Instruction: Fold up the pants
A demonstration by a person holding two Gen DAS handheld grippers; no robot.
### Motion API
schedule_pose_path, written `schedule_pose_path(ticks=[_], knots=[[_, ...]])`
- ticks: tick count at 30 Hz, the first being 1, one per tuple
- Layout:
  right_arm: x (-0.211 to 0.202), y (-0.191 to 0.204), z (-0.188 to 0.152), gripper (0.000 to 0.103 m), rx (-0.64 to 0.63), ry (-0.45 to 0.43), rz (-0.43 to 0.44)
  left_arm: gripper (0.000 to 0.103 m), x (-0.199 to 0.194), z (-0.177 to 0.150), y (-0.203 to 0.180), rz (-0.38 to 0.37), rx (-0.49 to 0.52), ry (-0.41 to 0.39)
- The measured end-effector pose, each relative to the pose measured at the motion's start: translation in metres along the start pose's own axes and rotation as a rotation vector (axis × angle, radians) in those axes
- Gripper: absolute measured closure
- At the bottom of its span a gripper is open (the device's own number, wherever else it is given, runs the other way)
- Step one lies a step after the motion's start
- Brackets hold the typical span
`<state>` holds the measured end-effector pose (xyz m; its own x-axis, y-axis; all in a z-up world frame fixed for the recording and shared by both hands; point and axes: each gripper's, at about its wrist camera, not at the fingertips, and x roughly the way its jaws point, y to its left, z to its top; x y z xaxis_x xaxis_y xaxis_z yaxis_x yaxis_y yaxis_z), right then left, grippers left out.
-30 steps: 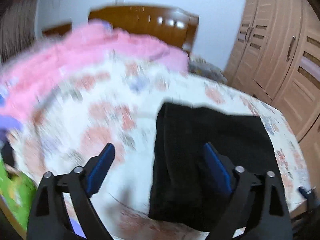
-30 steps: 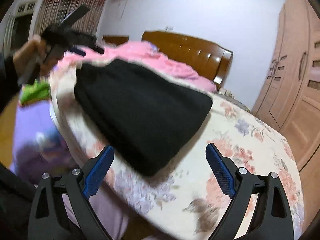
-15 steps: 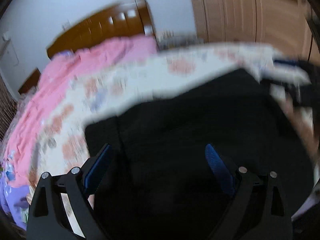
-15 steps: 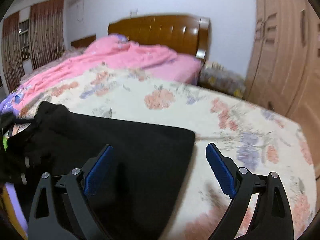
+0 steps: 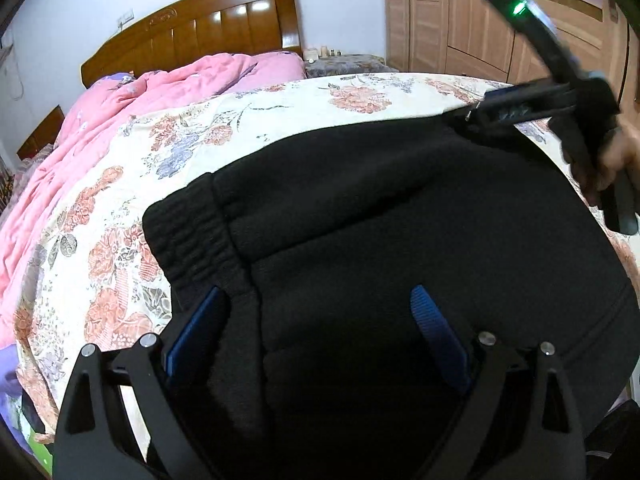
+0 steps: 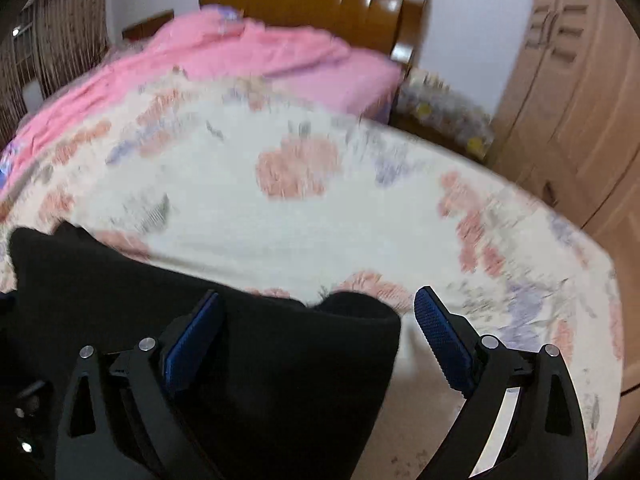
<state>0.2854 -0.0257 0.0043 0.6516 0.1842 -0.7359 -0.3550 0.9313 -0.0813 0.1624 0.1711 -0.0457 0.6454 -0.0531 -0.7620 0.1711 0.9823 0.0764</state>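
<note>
While both our left gripper [image 5: 320, 320] and right gripper [image 6: 320, 320] hover spread wide, holding nothing, we judge the black pants [image 5: 400, 208] soft, thick, limp; best pinched at the ribbed waistband [image 5: 188, 232].

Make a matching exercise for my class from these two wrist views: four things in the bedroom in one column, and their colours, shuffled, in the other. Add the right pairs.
Things
1. pants
2. quilt bunched near the headboard
3. headboard
4. bedspread under the pants

Colours
A. cream with red and purple flowers
B. black
C. glossy brown wood
D. pink

Pairs: 1-B, 2-D, 3-C, 4-A
</note>
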Motion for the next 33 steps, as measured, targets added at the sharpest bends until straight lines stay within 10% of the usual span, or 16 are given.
schedule_pose_path(ticks=[7,12,26,33], knots=[[-0.003,0.047,-0.009,0.008,-0.196,0.045,0.058,0.009,-0.002,-0.001,-0.002,0.008,-0.004,-0.01],[0.03,0.027,-0.001,0.006,-0.091,0.058,-0.03,0.009,-0.003,-0.002,-0.005,0.015,-0.001,-0.01],[0.056,0.003,0.009,0.005,-0.004,0.084,0.097,0.008,-0.004,-0.001,-0.006,0.026,0.002,-0.004],[-0.025,-0.047,0.007,0.005,0.257,-0.134,0.288,0.008,-0.049,-0.011,-0.002,-0.021,0.022,-0.037]])
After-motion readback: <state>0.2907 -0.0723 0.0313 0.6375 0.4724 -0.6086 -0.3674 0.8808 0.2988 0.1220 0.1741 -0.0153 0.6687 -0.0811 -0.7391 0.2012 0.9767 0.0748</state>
